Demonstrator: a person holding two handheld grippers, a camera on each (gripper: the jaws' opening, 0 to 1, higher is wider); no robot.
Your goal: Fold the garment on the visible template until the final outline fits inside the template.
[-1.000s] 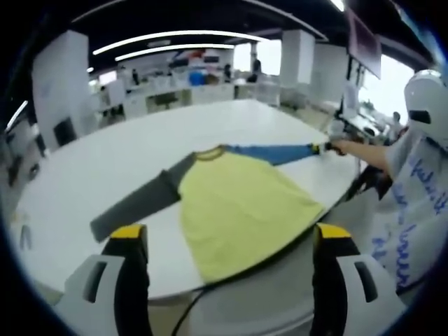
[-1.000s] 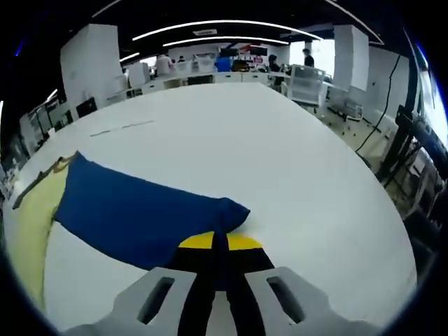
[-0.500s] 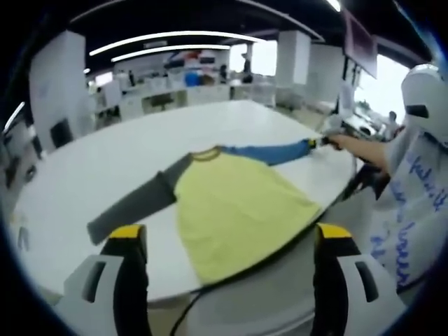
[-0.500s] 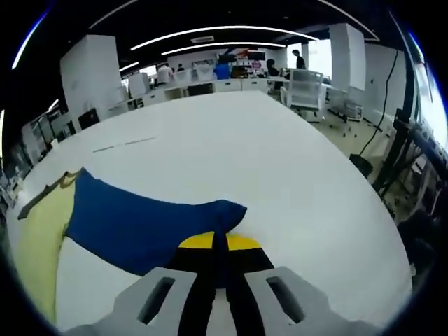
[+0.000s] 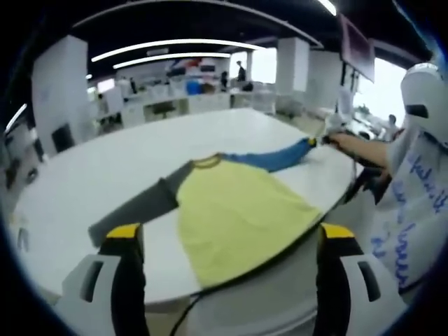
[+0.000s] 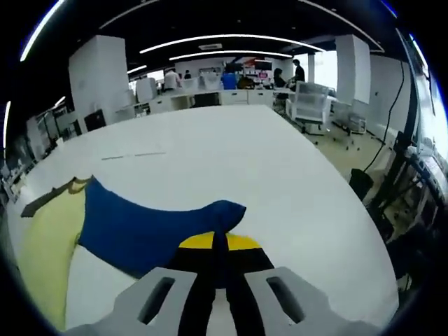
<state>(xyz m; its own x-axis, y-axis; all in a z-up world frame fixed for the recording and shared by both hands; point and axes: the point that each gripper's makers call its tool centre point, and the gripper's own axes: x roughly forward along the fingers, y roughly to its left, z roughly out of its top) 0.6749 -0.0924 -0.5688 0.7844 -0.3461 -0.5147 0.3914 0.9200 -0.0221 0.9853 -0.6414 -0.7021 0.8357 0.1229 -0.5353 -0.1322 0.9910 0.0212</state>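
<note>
The long-sleeved shirt (image 5: pixel 231 210) lies flat and fully spread at centre frame of the left gripper view, on the white table (image 5: pixel 105 168): yellow body, grey sleeve (image 5: pixel 136 210) out to the lower left, blue sleeve (image 5: pixel 269 157) out to the upper right. The left gripper (image 5: pixel 227 238) is spread wide, holding nothing, hovering back from the near table edge. The right gripper (image 6: pixel 218 245) has its jaws pressed together on the blue sleeve's cuff (image 6: pixel 222 213), at lower centre of the right gripper view; the sleeve looks slightly raised. No template outline can be made out. Judgement: early stage, no fold completed; first sleeve fold in hand, grey sleeve and body folds remain.
</note>
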